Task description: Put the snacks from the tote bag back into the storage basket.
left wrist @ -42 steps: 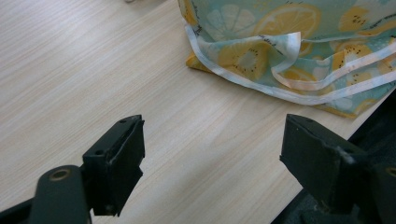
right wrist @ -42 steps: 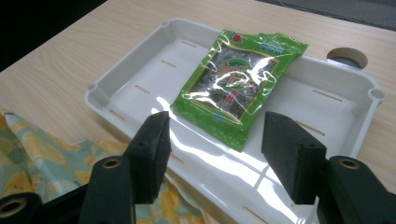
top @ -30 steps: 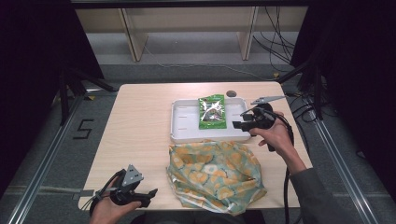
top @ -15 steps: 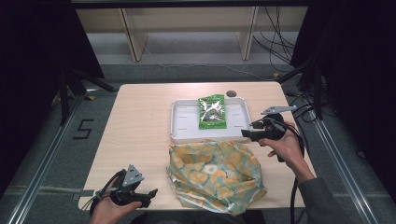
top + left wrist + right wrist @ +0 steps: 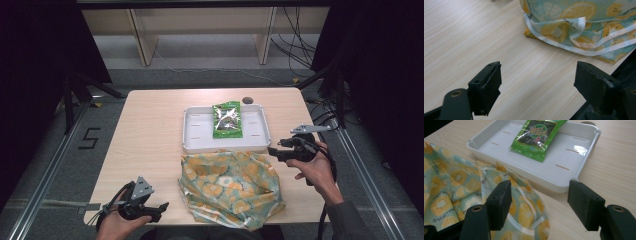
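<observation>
A green snack packet (image 5: 227, 120) (image 5: 537, 135) lies in a white tray (image 5: 197, 142) (image 5: 564, 173) at the table's middle. In front of the tray lies a crumpled fruit-print cloth bag (image 5: 230, 185) (image 5: 579, 30) (image 5: 454, 192). My right gripper (image 5: 274, 150) (image 5: 540, 200) hovers open at the bag's right upper corner, just in front of the tray's near right corner, with nothing between its jaws. My left gripper (image 5: 161, 207) (image 5: 537, 85) rests open near the table's front left edge, left of the bag, holding nothing.
A small dark round thing (image 5: 247, 100) sits on the table behind the tray. The wooden table (image 5: 150, 125) has bare room on its left half. Dark stands and cables surround the table on the floor.
My right gripper has moved down and to the right, from over the tray's right end to the bag's upper right corner. The left gripper has stayed put.
</observation>
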